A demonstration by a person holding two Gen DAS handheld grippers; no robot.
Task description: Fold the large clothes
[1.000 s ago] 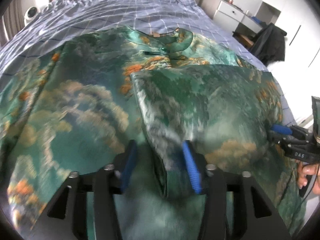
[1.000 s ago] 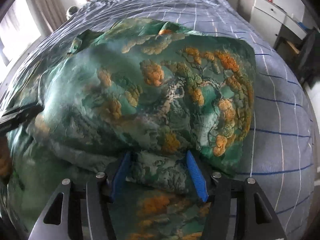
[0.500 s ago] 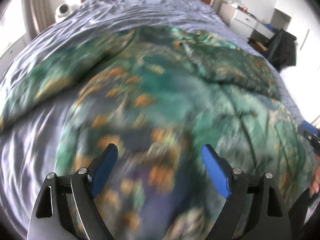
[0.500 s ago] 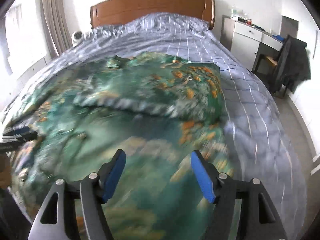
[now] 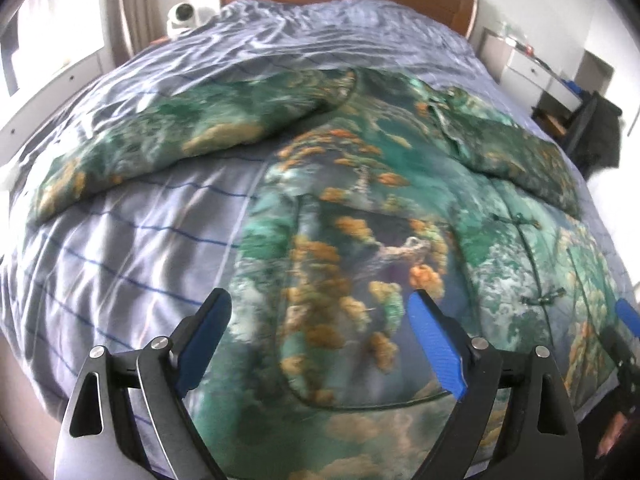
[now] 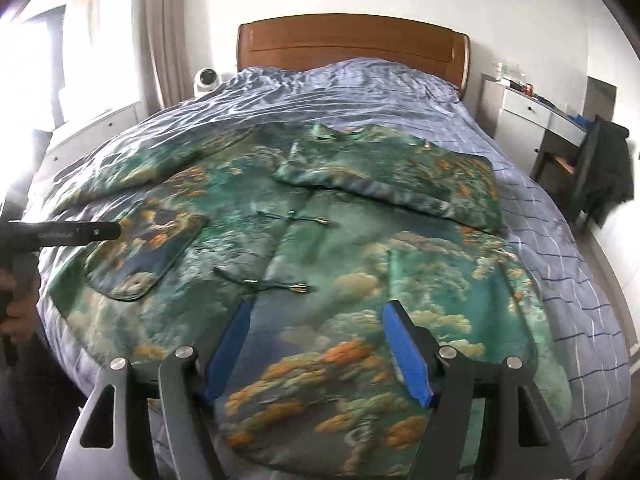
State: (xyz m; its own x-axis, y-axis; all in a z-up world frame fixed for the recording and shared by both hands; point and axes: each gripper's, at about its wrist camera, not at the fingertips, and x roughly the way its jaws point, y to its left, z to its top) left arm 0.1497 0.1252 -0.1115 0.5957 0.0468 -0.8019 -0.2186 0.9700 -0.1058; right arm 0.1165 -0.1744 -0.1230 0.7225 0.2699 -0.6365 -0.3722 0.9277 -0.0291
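Bed: blue-checked cover (image 6: 560, 240), wooden headboard (image 6: 352, 44) upper centre.
Garment: green printed robe (image 6: 340, 248) flat mid-frame, one sleeve folded across its chest.
Left gripper (image 5: 320, 344): jaws apart, just opening; nothing between.
Right gripper (image 6: 320, 344): same, empty.
Hidden: hem cut off below.
Writing: lettering on left gripper's side unreadable.

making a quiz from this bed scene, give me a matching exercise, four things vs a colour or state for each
Things:
1. jacket
2. bedsheet
3. headboard
4. right sleeve

Descriptions:
a. brown wood
b. folded across the chest
c. pale blue with dark lines
d. green with orange patches, spread out flat

Pairs: 1-d, 2-c, 3-a, 4-b
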